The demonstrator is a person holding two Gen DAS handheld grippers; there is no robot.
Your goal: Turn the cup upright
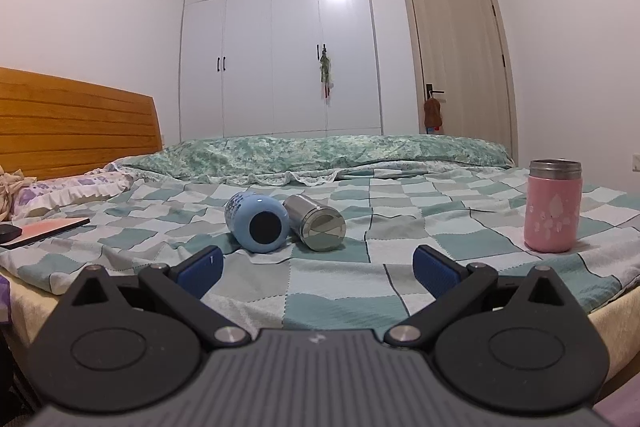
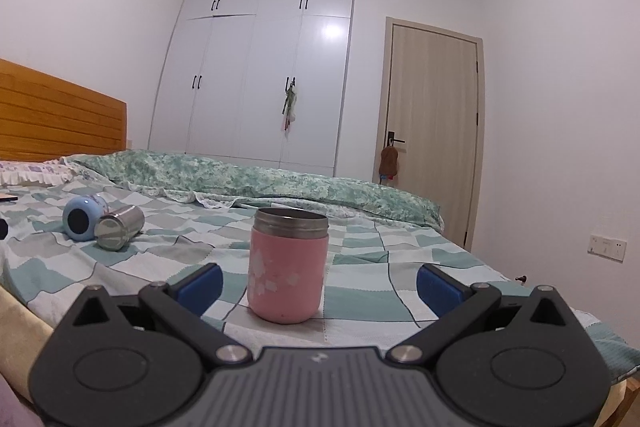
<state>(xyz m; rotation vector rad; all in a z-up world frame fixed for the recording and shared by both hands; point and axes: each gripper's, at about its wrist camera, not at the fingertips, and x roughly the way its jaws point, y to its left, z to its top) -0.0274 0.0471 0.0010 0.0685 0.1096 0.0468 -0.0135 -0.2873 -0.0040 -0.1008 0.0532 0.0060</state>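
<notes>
Two cups [image 1: 258,223] [image 1: 318,227] lay side by side on the bed [image 1: 360,279]; a third [image 1: 554,206] stood well to their right.

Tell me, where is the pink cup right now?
The pink cup stands upright on the checked bedspread, dead ahead of the open right gripper, far right of the two toppled cups.

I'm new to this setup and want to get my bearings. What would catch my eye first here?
A pink cup stands upright on the checked bedspread, right in front of the open right tool. Farther left, a blue cup and a steel cup lie on their sides, side by side, ahead of the open left tool.
</notes>
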